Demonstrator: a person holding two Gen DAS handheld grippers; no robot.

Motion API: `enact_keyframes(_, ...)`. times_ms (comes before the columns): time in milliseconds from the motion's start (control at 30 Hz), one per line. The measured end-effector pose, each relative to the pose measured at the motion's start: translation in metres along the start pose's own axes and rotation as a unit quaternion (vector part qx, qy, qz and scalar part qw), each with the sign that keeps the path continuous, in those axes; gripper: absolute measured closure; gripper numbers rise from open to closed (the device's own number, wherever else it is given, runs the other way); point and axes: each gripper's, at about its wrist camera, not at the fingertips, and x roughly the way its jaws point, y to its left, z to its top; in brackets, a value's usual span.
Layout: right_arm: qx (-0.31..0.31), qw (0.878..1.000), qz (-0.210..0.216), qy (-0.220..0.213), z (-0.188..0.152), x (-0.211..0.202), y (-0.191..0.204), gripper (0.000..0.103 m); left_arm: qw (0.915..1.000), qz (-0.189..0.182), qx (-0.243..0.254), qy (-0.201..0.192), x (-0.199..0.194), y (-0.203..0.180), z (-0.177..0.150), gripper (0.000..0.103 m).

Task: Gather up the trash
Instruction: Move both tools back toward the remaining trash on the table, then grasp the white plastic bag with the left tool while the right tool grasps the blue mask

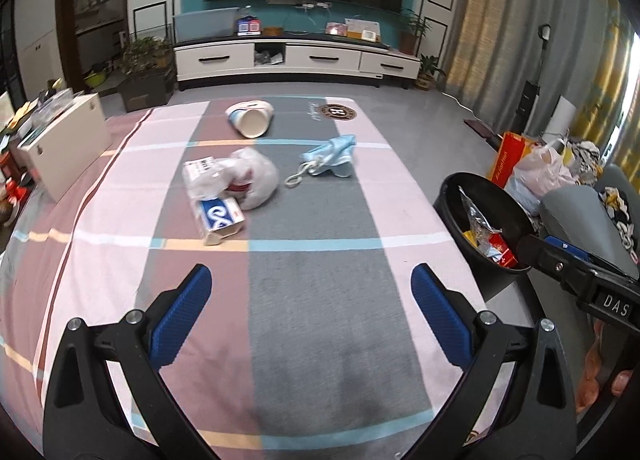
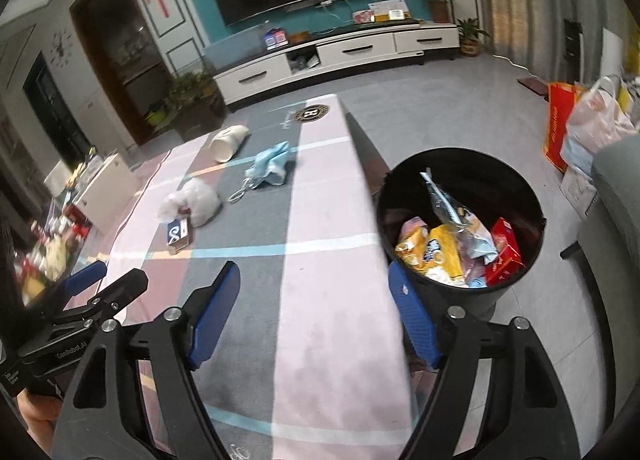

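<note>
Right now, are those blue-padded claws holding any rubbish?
No. The left gripper and right gripper are both open and empty above the checked tablecloth.

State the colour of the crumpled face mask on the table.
Light blue face mask with white ear loops; clearest in the left wrist view.

From my right wrist camera I see the right gripper (image 2: 314, 310) with its blue pads (image 2: 212, 314) spread apart and nothing between them, above the checked tablecloth (image 2: 332, 340). Beside the table edge stands a black trash bin (image 2: 460, 220) holding wrappers and a red carton (image 2: 505, 252). On the cloth, well apart from the bin, lie a small blue-and-white box (image 2: 179, 235), a crumpled clear plastic bag (image 2: 196, 200) touching it, a light blue face mask (image 2: 270, 166) and a toppled white cup (image 2: 229, 143). The left gripper (image 2: 86, 280) shows at the lower left.
</note>
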Motion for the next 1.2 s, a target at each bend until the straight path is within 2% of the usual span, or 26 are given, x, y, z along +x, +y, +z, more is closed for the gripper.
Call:
enact_keyframes(200, -0.026, 0.999, 0.016, 0.03, -0.003, 0.016, 0.024, 0.024, 0.9986, 0.025, -0.046, 0.008, -0.003, 0.049, -0.012, 0.003)
enact_keyframes(367, -0.04, 0.996, 0.047, 0.068, -0.009, 0.039, 0.045, 0.023, 0.9922, 0.048, -0.113, 0.021, -0.002, 0.106, -0.024, 0.003)
enact_keyframes(567, -0.051, 0.993, 0.055, 0.087, -0.007, 0.062, 0.063, 0.023, 0.9867, 0.037, -0.157, 0.022, 0.004, 0.141, -0.033, 0.003)
enact_keyframes(667, -0.049, 0.993, 0.056, 0.093, -0.005, 0.072, 0.066, 0.023, 0.9886, 0.024, -0.148, 0.016, 0.009, 0.141, -0.03, 0.003)
enact_keyframes(767, -0.045, 0.993, 0.057, 0.098, -0.002, 0.084, 0.065, 0.023, 0.9934, 0.011, -0.115, 0.003, 0.016, 0.128, -0.018, 0.003)
enact_keyframes(967, -0.028, 0.993, 0.064, 0.095, 0.013, 0.11, 0.058, 0.023, 0.9985, -0.004, -0.05, -0.023, 0.049, 0.104, 0.022, 0.003)
enact_keyframes(1133, 0.018, 0.994, 0.078, 0.079, 0.043, 0.139, 0.041, 0.023, 0.9994, -0.024, -0.016, -0.018, 0.088, 0.089, 0.055, 0.003)
enact_keyframes(1200, 0.038, 0.993, 0.08, 0.076, 0.055, 0.153, 0.034, 0.023, 0.9998, -0.018, -0.009, -0.006, 0.109, 0.084, 0.065, 0.004)
